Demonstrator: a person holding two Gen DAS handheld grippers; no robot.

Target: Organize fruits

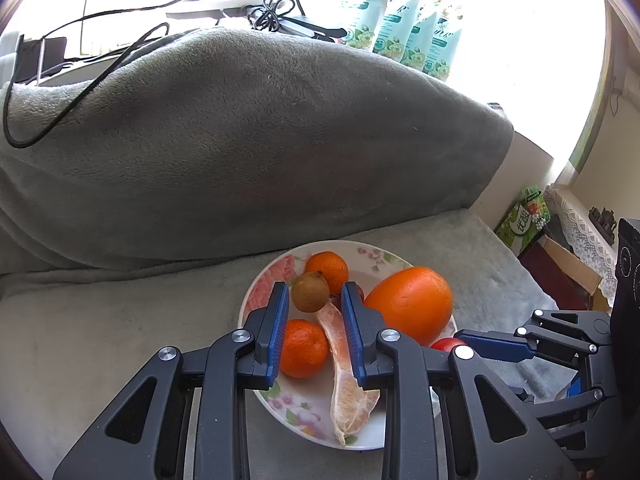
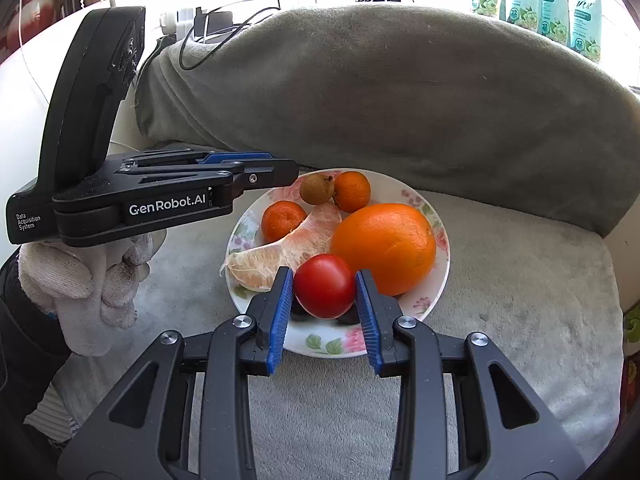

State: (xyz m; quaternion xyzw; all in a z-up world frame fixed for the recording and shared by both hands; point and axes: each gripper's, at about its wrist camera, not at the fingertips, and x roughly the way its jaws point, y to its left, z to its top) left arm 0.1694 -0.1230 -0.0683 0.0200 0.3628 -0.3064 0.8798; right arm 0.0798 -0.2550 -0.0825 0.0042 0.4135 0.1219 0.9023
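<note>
A floral plate (image 1: 260, 292) (image 2: 438, 276) on a grey blanket holds a big orange (image 1: 410, 308) (image 2: 384, 246), two mandarins (image 1: 302, 348) (image 1: 328, 270), a brown kiwi-like fruit (image 1: 310, 292) (image 2: 317, 189), a peeled pomelo segment (image 1: 348, 376) (image 2: 280, 252) and a red tomato (image 2: 325, 285). My left gripper (image 1: 314, 292) hovers open over the plate, jaws astride the segment's upper end, apart from it. My right gripper (image 2: 325, 276) has its blue pads against both sides of the tomato, which sits at the plate's near edge.
A large grey-covered cushion (image 1: 248, 148) rises just behind the plate. Cables (image 1: 80, 92) lie over it at the left. Teal pouches (image 1: 404, 36) stand behind. Boxes and a lace-covered stand (image 1: 568, 240) are at the right. A gloved hand (image 2: 92, 280) holds the left gripper.
</note>
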